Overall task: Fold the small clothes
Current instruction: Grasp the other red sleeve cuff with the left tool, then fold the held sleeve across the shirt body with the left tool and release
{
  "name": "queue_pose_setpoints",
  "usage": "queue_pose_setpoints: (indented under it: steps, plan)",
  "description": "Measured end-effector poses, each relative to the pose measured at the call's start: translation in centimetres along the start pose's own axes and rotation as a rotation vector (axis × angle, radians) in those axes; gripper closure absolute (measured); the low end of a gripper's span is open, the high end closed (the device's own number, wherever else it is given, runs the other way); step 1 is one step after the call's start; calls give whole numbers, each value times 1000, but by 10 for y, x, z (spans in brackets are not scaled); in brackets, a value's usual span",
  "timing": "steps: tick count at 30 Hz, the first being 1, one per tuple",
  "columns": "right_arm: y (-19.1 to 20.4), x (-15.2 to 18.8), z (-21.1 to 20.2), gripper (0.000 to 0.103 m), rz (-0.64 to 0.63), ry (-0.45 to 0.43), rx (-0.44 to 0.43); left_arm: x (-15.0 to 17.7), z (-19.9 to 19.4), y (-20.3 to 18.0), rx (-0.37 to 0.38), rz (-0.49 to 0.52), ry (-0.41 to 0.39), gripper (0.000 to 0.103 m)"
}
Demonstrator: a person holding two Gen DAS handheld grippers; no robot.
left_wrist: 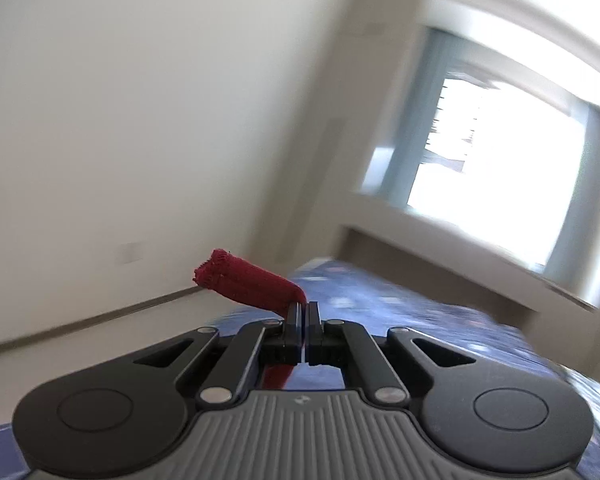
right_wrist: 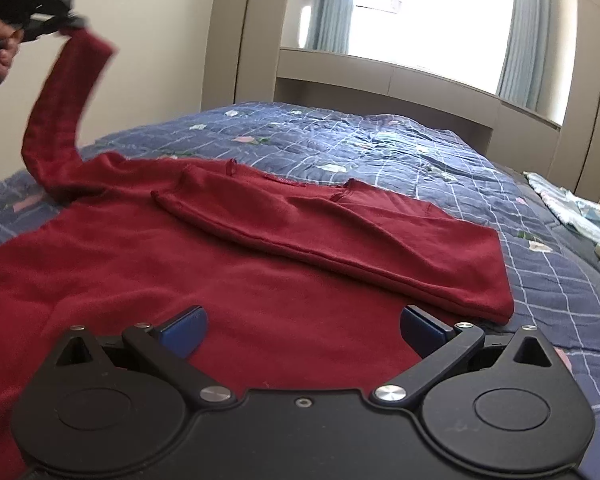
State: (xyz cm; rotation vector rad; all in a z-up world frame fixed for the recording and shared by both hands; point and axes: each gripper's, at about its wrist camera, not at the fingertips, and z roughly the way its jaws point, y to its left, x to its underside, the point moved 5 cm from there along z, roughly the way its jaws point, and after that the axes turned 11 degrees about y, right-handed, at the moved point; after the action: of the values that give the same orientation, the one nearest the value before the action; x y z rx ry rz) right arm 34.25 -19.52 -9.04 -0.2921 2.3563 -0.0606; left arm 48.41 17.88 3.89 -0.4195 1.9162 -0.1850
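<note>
My left gripper (right_wrist: 70,26), up at ten o'clock in the right wrist view, is clamped on the cuff of the red top's sleeve (right_wrist: 56,108), lifting it off the bed (right_wrist: 380,144). The red top (right_wrist: 220,280) lies spread flat at twelve o'clock from my right gripper (right_wrist: 303,330), whose jaws stand wide apart over its hem, gripping nothing. A pale folded cloth (right_wrist: 572,208) rests at two o'clock.
</note>
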Motion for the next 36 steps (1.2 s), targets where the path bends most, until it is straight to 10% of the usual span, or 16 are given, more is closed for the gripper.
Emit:
queue_pose_setpoints:
  steps: [10,23,28,36]
  plan:
    - [-55,8,-19,1,53,-4,88,80,5,-173,332,392,97,103]
    - [-90,35,-17,0,99,22,146,239,12,-217,446,663,390,101]
    - [-88,31,-14,1,95,19,145,226,-3,-212,472,630,406,40]
    - [-78,3,-16,1,84,-57,28,174,2,-164,383,465,396,9]
